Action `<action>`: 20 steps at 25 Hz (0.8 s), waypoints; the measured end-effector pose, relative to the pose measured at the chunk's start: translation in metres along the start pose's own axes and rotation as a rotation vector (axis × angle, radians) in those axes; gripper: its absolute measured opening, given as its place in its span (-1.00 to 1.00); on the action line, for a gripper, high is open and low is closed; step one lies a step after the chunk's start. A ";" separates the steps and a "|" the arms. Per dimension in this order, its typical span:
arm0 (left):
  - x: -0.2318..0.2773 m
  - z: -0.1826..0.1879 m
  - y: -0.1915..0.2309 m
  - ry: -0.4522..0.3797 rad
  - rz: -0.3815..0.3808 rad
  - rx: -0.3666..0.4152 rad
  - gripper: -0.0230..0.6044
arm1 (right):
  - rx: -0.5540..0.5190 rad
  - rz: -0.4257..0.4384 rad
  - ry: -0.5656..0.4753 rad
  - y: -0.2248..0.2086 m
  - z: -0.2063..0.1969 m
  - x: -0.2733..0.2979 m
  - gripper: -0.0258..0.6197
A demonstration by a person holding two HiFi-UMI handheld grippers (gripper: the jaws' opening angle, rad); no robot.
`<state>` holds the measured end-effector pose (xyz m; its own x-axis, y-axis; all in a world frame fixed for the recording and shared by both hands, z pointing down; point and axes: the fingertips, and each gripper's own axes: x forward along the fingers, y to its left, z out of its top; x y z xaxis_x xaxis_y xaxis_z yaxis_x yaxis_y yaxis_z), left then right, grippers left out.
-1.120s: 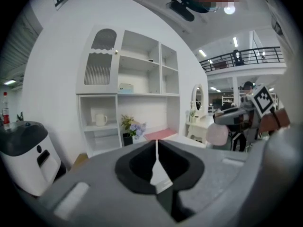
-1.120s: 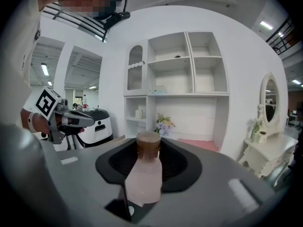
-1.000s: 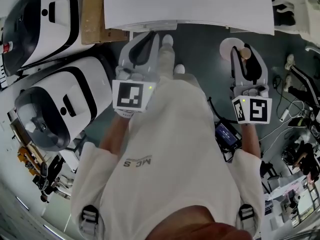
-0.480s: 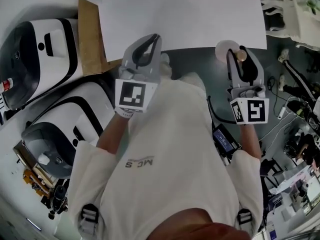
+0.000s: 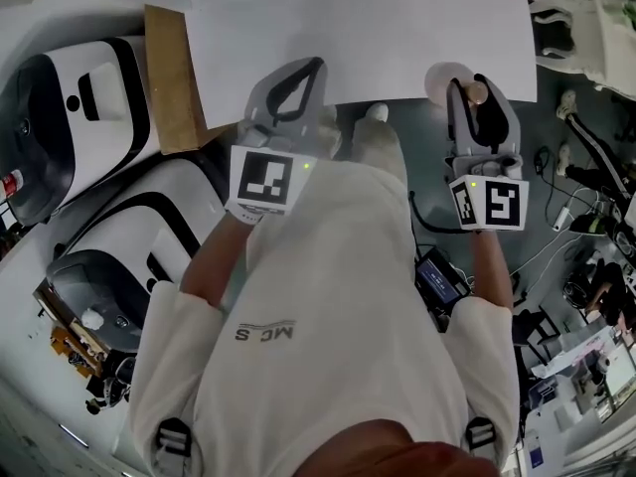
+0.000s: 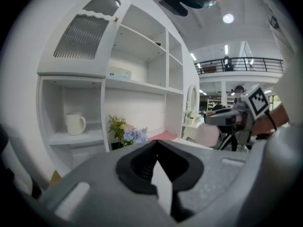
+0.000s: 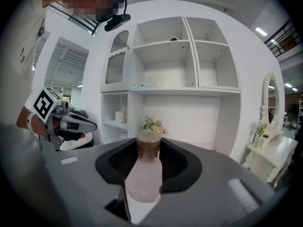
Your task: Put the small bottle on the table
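Note:
The small bottle (image 7: 144, 174) is pale pink with a brown cap (image 7: 148, 143). It stands between the jaws of my right gripper (image 7: 147, 150), which is shut on it. In the head view the right gripper (image 5: 475, 95) holds the bottle (image 5: 442, 82) at the near edge of the white table (image 5: 378, 23). My left gripper (image 5: 310, 73) is at the left, its tips over the same table edge. Its jaws (image 6: 157, 150) meet at the tips with nothing between them. The right gripper and the pink bottle (image 6: 207, 135) also show in the left gripper view.
A white shelf cabinet stands ahead, with a mug (image 6: 75, 124) and flowers (image 6: 124, 131) in its lower part. Two white and black machines (image 5: 89, 117) and a cardboard sheet (image 5: 169, 78) are on the left. Cables and gear (image 5: 586, 217) lie on the floor at the right.
The table edge has come closer to both grippers, which now reach it. The bottle stays in the right gripper. The left gripper's jaws stay together.

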<state>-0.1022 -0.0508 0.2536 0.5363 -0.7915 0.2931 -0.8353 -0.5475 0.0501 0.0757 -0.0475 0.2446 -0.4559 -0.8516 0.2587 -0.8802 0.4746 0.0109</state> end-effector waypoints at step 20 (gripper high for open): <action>0.114 -0.061 -0.007 0.039 0.003 -0.039 -0.93 | 0.047 -0.051 0.033 -0.081 -0.094 0.095 -0.49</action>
<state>-0.0428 -0.1211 0.3447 0.5290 -0.7817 0.3305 -0.8416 -0.5333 0.0856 0.1162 -0.1459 0.3595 -0.4064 -0.8662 0.2906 -0.9077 0.4192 -0.0201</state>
